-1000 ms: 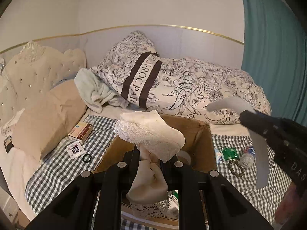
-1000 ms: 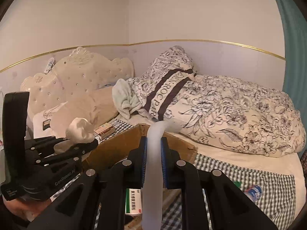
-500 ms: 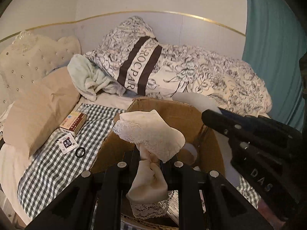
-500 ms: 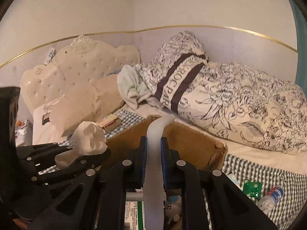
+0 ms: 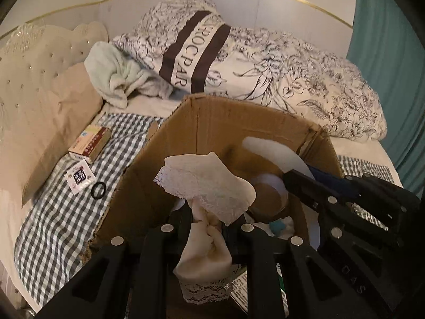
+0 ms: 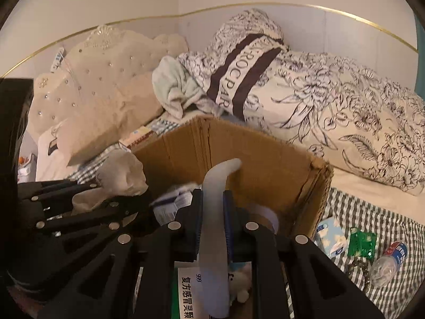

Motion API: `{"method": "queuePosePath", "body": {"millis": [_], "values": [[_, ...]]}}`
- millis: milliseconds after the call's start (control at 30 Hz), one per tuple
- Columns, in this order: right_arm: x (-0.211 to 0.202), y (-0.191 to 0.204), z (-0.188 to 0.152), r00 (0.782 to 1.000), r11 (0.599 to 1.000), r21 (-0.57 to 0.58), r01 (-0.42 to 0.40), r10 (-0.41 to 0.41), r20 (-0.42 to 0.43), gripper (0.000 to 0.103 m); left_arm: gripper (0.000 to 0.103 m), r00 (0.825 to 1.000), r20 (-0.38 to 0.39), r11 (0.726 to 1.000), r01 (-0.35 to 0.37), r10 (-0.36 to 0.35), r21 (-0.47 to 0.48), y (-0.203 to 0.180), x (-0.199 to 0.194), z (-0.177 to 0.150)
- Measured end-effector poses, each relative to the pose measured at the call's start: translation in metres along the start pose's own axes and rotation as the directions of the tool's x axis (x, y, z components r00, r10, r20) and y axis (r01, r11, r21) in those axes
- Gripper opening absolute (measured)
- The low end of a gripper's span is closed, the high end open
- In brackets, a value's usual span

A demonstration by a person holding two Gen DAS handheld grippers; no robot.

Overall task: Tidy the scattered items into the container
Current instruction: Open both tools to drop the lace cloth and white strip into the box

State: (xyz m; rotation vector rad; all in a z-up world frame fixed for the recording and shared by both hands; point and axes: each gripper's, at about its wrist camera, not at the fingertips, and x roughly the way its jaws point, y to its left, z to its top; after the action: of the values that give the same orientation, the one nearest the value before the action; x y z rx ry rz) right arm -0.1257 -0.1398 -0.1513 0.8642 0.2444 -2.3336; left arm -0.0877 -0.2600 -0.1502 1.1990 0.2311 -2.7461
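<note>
pillow (image 5: 47, 122): tan, far left on the bed, against the tufted headboard.
small box (image 5: 90, 143): on the checked sheet (image 5: 53, 228) beside the pillow; a printed packet (image 5: 79, 177) and a black ring (image 5: 98, 190) lie just in front of it.
cardboard box (image 5: 217, 122): open, centre of the bed, already holding a tape roll and cartons.
left gripper (image 5: 205, 226): over the box mouth, jaws starting to part, pads pressed on a cream lace cloth (image 5: 209, 186) that hangs on both sides.
right gripper (image 6: 213, 207): inside the box rim, clamped on a white curved strip (image 6: 216, 186).
loose items: tissue pack (image 6: 330, 235), green sachet (image 6: 362, 243), small bottle (image 6: 389, 261) on the sheet right of the box.
</note>
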Motion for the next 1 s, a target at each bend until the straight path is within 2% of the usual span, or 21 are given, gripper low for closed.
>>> {"method": "queuePosePath", "body": {"millis": [133, 200, 267, 333, 400, 433, 667, 800, 1000], "values": [[0.003, -0.004, 0.001, 1.0, 1.0, 0.002, -0.014, 0.014, -0.027, 0.019, 0.027, 1.0, -0.024, 1.0, -0.008, 0.008, -0.008, 0.001, 0.006, -0.002], [0.005, -0.005, -0.001, 0.999, 1.0, -0.006, -0.014, 0.014, -0.039, 0.02, 0.038, 1.0, -0.025, 1.0, -0.009, 0.009, -0.014, 0.002, 0.007, -0.002], [0.003, -0.007, -0.002, 0.999, 1.0, -0.005, -0.007, 0.007, -0.036, 0.026, 0.049, 1.0, -0.018, 1.0, -0.023, 0.022, -0.022, 0.003, 0.004, -0.001], [0.0, -0.012, -0.003, 1.0, 1.0, 0.016, 0.0, 0.0, -0.025, 0.042, 0.055, 0.999, -0.011, 0.999, -0.036, 0.035, -0.032, 0.005, 0.001, 0.001], [-0.006, -0.018, -0.003, 1.0, 1.0, 0.03, -0.004, 0.005, -0.012, 0.052, 0.062, 0.999, 0.002, 0.998, -0.032, 0.032, -0.048, 0.008, -0.004, 0.001], [-0.009, -0.019, -0.003, 1.0, 0.999, 0.032, -0.004, 0.004, -0.004, 0.055, 0.064, 0.999, 0.008, 0.998, -0.032, 0.032, -0.05, 0.008, -0.006, 0.002], [-0.038, -0.031, -0.001, 0.998, 0.999, 0.038, 0.016, -0.018, 0.053, 0.055, 0.064, 0.998, 0.045, 0.999, -0.043, 0.045, -0.028, -0.004, -0.022, 0.006], [-0.055, -0.041, -0.002, 0.996, 0.999, 0.041, 0.026, -0.029, 0.085, 0.059, 0.071, 0.996, 0.071, 0.999, -0.045, 0.045, -0.009, -0.015, -0.031, 0.007], [-0.077, -0.059, -0.006, 0.992, 0.997, 0.068, 0.046, -0.054, 0.115, 0.06, 0.072, 0.994, 0.098, 0.999, -0.042, 0.042, -0.006, -0.028, -0.043, 0.01]]}}
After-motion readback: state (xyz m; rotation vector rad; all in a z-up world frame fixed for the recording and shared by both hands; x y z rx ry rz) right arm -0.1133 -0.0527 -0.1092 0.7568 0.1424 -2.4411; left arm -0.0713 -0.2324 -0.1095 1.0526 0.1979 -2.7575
